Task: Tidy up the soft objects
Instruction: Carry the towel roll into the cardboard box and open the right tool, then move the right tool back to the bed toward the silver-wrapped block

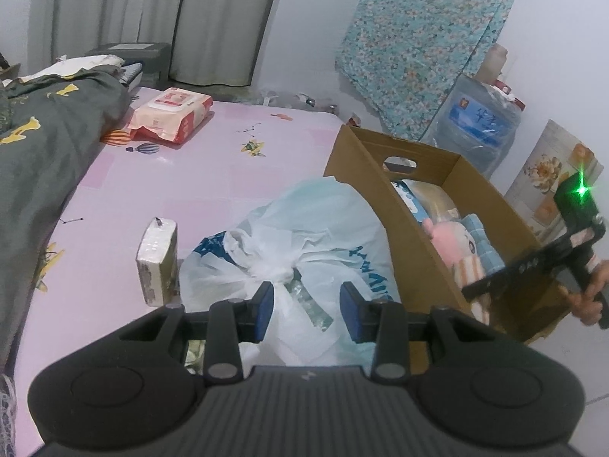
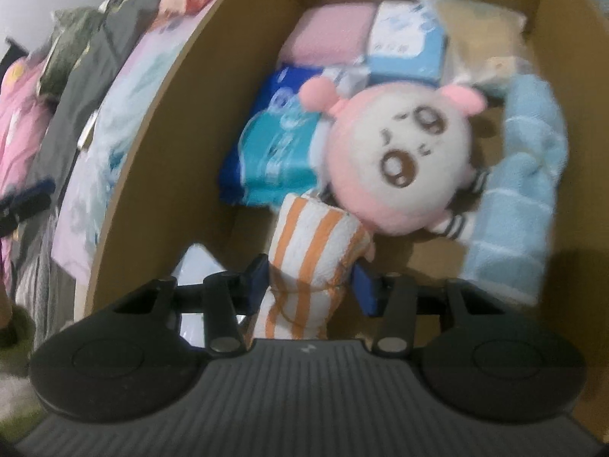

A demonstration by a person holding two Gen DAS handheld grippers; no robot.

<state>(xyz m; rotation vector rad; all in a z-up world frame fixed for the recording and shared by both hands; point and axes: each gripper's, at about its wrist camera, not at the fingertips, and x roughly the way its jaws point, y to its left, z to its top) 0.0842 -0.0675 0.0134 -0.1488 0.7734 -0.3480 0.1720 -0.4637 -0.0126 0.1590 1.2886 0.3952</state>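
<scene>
A brown cardboard box (image 1: 415, 236) stands on the pink bed sheet (image 1: 213, 167). Inside it lie a pink plush doll (image 2: 399, 160), a light blue towel (image 2: 521, 175), tissue packs (image 2: 278, 148) and an orange-striped white towel (image 2: 316, 255). My right gripper (image 2: 310, 285) is inside the box (image 2: 160, 144), its jaws around the striped towel and touching it on both sides. My left gripper (image 1: 306, 310) is open, its pads on either side of the knot of a white plastic bag (image 1: 304, 236) that lies beside the box. The right gripper also shows in the left wrist view (image 1: 552, 262).
A small wrapped tissue pack (image 1: 158, 262) stands left of the bag. A red and pink wipes pack (image 1: 171, 114) lies farther back. A dark green quilt (image 1: 42, 144) covers the bed's left. A water jug (image 1: 475, 125) and floral cloth (image 1: 426, 38) stand behind the box.
</scene>
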